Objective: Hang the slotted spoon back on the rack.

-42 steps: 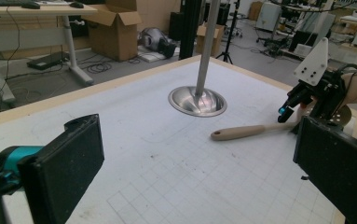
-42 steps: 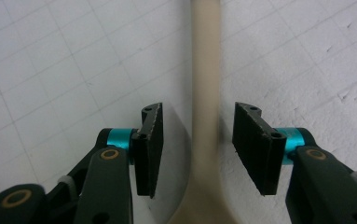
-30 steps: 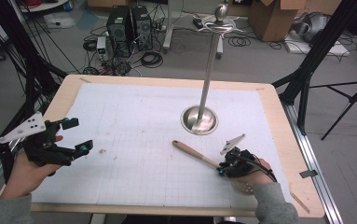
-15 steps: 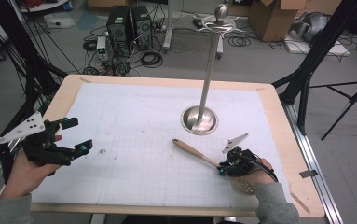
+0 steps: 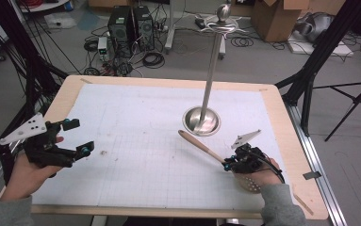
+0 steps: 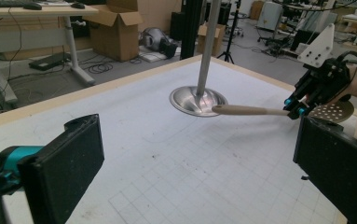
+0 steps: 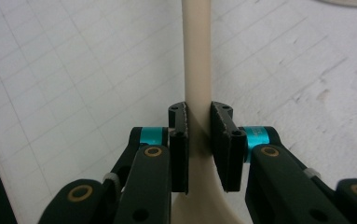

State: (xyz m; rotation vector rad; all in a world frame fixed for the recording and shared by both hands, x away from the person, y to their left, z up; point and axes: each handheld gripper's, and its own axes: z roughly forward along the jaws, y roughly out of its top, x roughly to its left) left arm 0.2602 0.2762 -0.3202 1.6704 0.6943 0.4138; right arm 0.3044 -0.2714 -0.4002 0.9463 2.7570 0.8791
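Where spoon (image 5: 201, 145) points, steel stand (image 5: 201, 120) nearby

No text, label, brand, number or sign can be read in any of the views. The white table mat (image 5: 145, 141) bears a printed grid without figures, and the cardboard boxes (image 5: 274, 19) at the upper right of the high view show no legible print.

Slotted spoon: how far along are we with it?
Done: the right gripper is clamped on the slotted spoon handle. In hand: spoon held low beside the metal stand. Left: probably hanging it on the stand's top hooks; the left gripper waits open.
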